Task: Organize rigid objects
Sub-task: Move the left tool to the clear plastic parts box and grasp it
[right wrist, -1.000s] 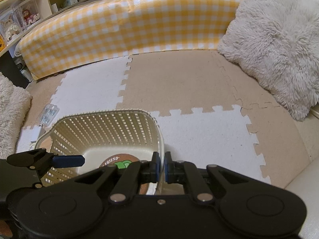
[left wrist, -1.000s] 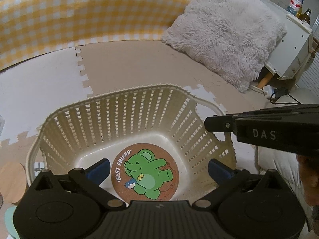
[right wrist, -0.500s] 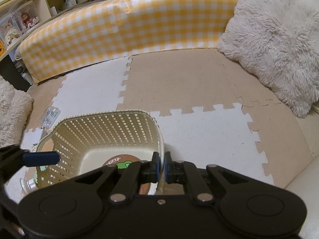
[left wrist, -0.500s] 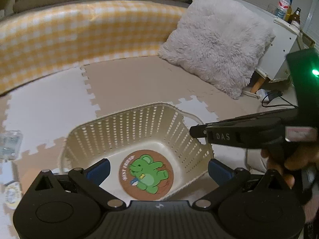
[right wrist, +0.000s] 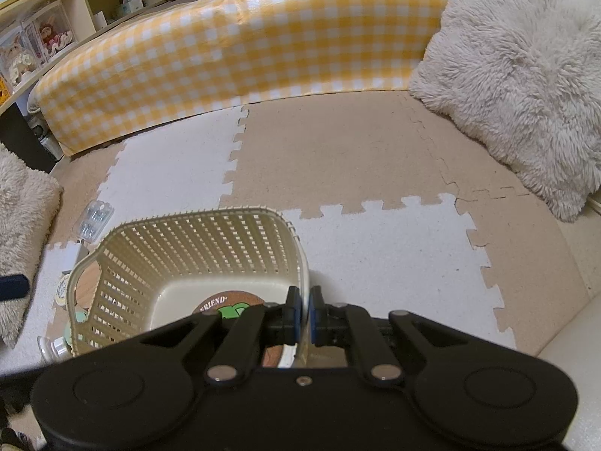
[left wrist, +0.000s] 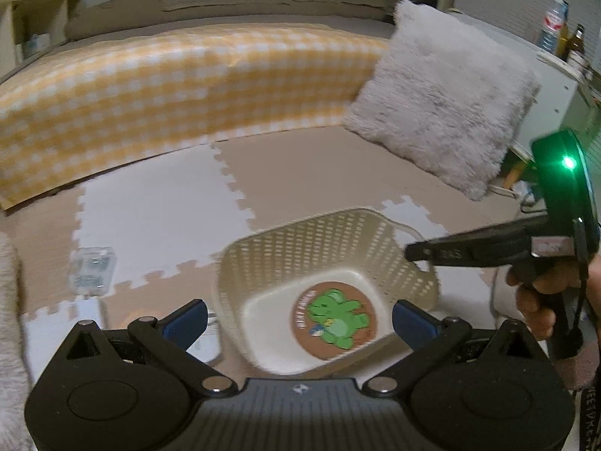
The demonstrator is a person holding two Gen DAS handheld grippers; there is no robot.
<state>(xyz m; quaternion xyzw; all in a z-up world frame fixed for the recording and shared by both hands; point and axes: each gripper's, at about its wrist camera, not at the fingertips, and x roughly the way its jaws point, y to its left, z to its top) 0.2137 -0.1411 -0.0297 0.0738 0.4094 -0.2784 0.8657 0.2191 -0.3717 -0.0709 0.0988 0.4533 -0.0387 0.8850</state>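
A cream slatted plastic basket (right wrist: 195, 259) is sitting on the tan-and-white foam puzzle mat (right wrist: 338, 158), and everything else is placed here in relation to it. A round cork coaster (left wrist: 334, 325) printed with a green cartoon animal is lying flat on the basket's floor, toward the near right part as the left wrist camera shows it. The right gripper (right wrist: 304, 314) is clamping the basket's right rim, its blue-padded jaws pressed together with the thin wall between them; the hand (left wrist: 541, 297) holding that gripper is showing to the right of the basket in the left wrist view. The left gripper (left wrist: 298, 317) is hovering above the basket's near edge with its jaws spread wide and nothing between them; its left finger is lying outside the basket's left wall and its right finger over the near right corner. Left of the basket, a clear plastic box (left wrist: 92, 270) is lying on the mat, well apart from the wall. Beyond the basket's far side, a yellow-and-white gingham cushion (right wrist: 233, 49) is running along the edge of the mat, and a fluffy grey pillow (right wrist: 526, 75) is resting off to the far right of the basket.
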